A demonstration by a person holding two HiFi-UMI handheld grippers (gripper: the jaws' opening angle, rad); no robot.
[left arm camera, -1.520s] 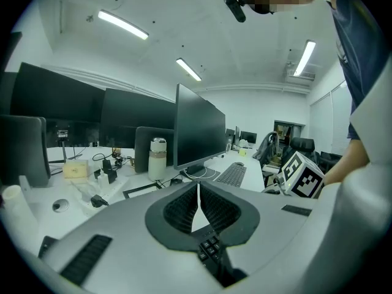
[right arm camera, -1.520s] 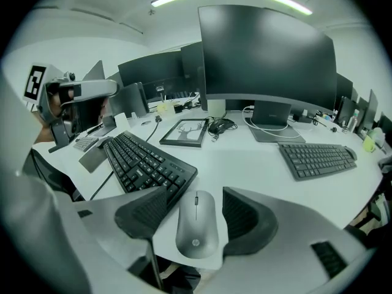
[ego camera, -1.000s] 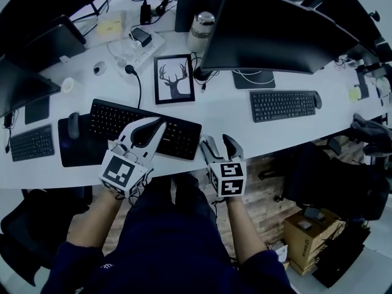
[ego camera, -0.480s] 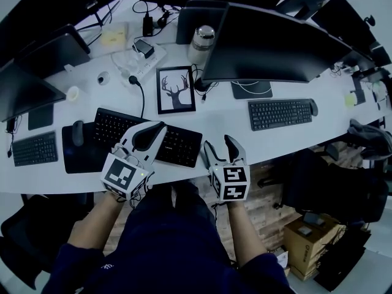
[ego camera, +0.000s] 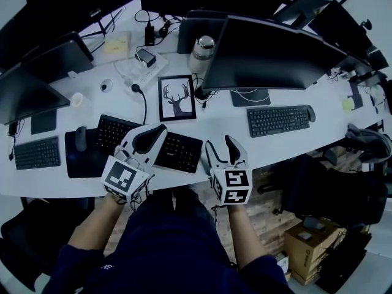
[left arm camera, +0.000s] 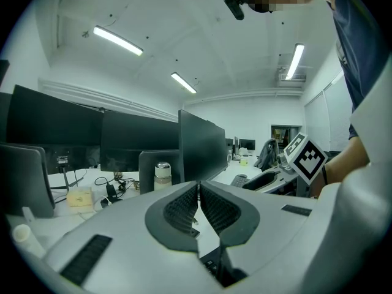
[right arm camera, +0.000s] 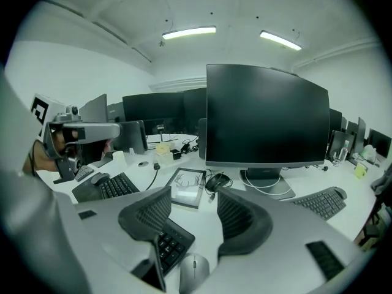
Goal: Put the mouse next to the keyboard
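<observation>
Held above the near edge of the table (ego camera: 228, 119), the right gripper (right arm camera: 193, 196) has its jaws well apart. They have just been closing a little, with nothing between them. Directly below the gap, the grey mouse (right arm camera: 195, 274) lies flat on the table, free of both pads and just beside the right end of the black keyboard (right arm camera: 169, 245). The left gripper (left arm camera: 198, 186) hangs over the middle of that keyboard with its jaws shut tip to tip and nothing between them.

The keyboard lies along the table's near edge. Its left end meets a dark mat (ego camera: 86, 159), on which a dark upright mouse (ego camera: 80, 138) stands. Behind the keyboard, towards the middle of the table, a framed picture of antlers (ego camera: 177, 97) lies flat. To its right stands a large dark monitor (ego camera: 269, 48), with a second keyboard (ego camera: 277, 120) in front of its foot, nearer the table's right end. A steel bottle (ego camera: 201, 45) stands behind the frame near the far edge. A white power strip (ego camera: 144, 66) with plugged cables lies to the bottle's left.
</observation>
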